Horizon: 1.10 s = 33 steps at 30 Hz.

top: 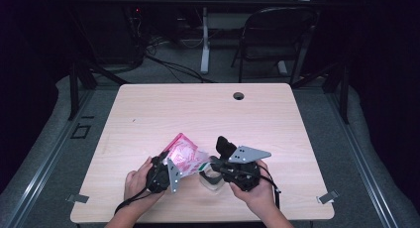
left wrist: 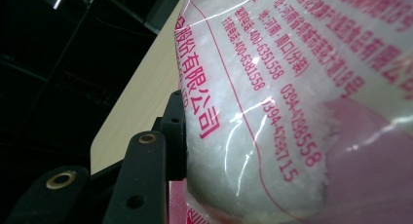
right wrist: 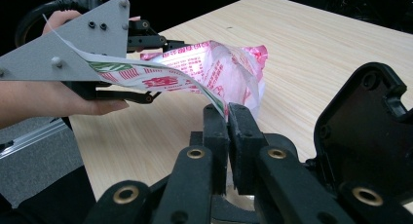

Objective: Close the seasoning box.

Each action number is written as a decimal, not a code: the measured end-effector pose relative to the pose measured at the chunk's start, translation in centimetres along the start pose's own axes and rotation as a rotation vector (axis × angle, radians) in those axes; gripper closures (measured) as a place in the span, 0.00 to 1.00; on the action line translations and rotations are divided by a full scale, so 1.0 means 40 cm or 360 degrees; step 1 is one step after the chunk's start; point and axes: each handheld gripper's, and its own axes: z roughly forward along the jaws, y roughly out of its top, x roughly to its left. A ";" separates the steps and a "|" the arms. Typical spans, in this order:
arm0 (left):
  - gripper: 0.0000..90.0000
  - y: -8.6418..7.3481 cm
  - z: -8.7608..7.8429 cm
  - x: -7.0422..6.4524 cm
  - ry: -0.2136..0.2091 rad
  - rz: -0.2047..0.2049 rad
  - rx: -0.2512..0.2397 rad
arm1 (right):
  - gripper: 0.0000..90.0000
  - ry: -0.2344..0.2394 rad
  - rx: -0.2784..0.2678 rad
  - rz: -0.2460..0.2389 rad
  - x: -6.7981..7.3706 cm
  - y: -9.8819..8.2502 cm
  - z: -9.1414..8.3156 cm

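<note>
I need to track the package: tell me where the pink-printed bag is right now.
In the high view the pink-printed bag is held above the table's near edge, between the left gripper and the right gripper, which pinches its edge.

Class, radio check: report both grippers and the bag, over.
Left gripper clamped on pink-printed bag. Right gripper shut, fingers pinching the bag's edge. Bag held above the table. Nothing in the way.
</note>
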 end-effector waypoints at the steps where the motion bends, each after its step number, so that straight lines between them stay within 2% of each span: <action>1: 0.69 0.000 0.000 0.000 0.0000 0.0000 0.0000 | 0.97 0.0000 0.0000 0.0000 0.000 0.000 0.000; 2: 0.69 0.001 -0.002 0.000 0.0028 0.0024 -0.0003 | 0.97 0.0003 0.0002 -0.0002 0.000 0.000 0.000; 7: 0.69 0.006 -0.007 0.003 0.0062 0.0053 -0.0003 | 0.97 0.0001 -0.0001 0.0001 -0.001 -0.002 -0.001; 10: 0.69 0.013 -0.014 0.006 0.0110 0.0089 -0.0017 | 0.97 0.0002 -0.0001 0.0000 -0.001 -0.003 -0.003; 15: 0.69 0.020 -0.019 0.008 0.0141 0.0112 -0.0037 | 0.97 -0.0007 -0.0005 0.0003 -0.002 -0.005 -0.009; 23: 0.69 0.027 -0.018 0.006 0.0160 0.0143 -0.0061 | 0.97 -0.0024 0.0001 0.0024 -0.009 -0.014 -0.012; 33: 0.69 0.031 -0.021 0.006 0.0183 0.0201 -0.0044 | 0.97 -0.0036 0.0014 0.0029 -0.012 -0.019 -0.012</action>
